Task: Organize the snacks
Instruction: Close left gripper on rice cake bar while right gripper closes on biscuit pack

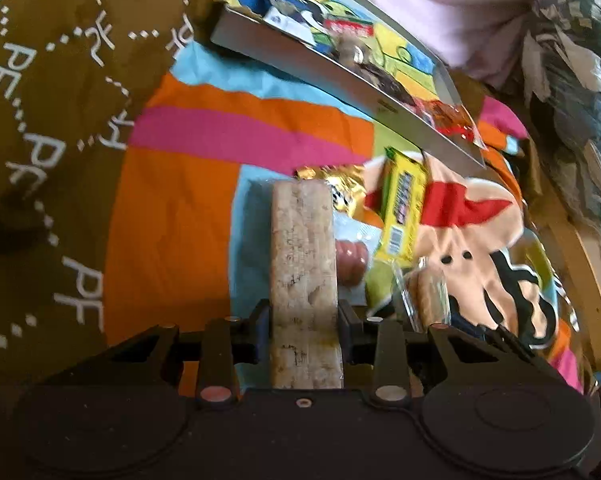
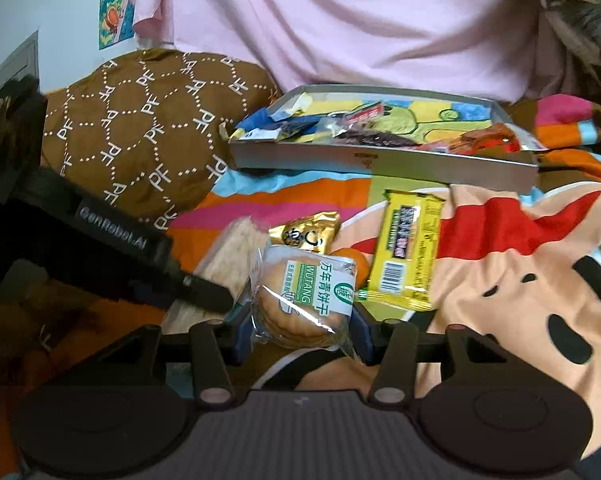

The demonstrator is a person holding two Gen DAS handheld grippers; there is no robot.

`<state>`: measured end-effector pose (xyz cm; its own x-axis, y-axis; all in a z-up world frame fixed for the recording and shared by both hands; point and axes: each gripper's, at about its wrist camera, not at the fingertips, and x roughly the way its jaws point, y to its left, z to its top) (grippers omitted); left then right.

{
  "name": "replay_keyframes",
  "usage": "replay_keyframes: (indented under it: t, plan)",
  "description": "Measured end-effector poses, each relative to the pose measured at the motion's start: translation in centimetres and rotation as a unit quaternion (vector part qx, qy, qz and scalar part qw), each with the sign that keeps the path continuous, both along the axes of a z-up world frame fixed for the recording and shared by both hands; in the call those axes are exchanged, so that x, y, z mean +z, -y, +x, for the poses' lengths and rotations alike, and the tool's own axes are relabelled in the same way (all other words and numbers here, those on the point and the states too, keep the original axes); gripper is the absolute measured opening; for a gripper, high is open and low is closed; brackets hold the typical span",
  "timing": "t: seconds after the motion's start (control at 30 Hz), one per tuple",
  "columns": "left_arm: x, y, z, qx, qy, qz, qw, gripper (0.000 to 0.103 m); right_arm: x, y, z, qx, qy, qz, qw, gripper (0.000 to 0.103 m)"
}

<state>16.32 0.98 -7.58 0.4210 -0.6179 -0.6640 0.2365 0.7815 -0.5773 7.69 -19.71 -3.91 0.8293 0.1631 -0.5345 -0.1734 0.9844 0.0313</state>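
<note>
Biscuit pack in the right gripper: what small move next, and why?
Probably carry the biscuit pack, clamped in the right gripper, forward over the grey tray and let go there. The tray already holds other snacks, while the yellow packet and gold packet remain on the blanket.

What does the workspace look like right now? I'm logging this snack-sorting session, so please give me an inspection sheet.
Surface: colourful cartoon blanket, rumpled.
Job's things: grey tray already holds several wrapped snacks; yellow packet and gold packet lie loose on the blanket in front of it.
Clutter: brown patterned cushion left of the tray.
Grippers: left gripper shut on a pale cereal bar; right gripper shut on a clear-wrapped biscuit pack.
Cables: nothing seen.
Surroundings: pink cloth behind the tray; white wall with a picture.
</note>
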Motion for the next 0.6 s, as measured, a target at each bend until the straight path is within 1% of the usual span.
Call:
replay_keyframes:
  t: [0.1, 0.23, 0.37, 0.6]
  plan:
    - [0.0, 0.2, -0.4, -0.010, -0.005, -0.013, 0.9999, 0.036, 0.2, 0.7, -0.8, -0.011, 0.005, 0.003, 1.000, 0.054]
    - [-0.3, 0.4, -0.8, -0.020, -0.014, -0.038, 0.9990, 0.036, 0.2, 1.9, -1.8, -0.026, 0.003, 0.011, 1.000, 0.054]
    - [-0.5, 0.6, -1.2, -0.036, -0.025, -0.080, 0.9958, 0.036, 0.3, 2.8, -2.5, -0.037, 0.006, 0.016, 0.999, 0.054]
    - [0.7, 1.8, -2.6, -0.069, 0.011, -0.118, 0.9906, 0.036, 0.9, 4.0, -3.4, -0.051, 0.021, 0.019, 0.998, 0.054]
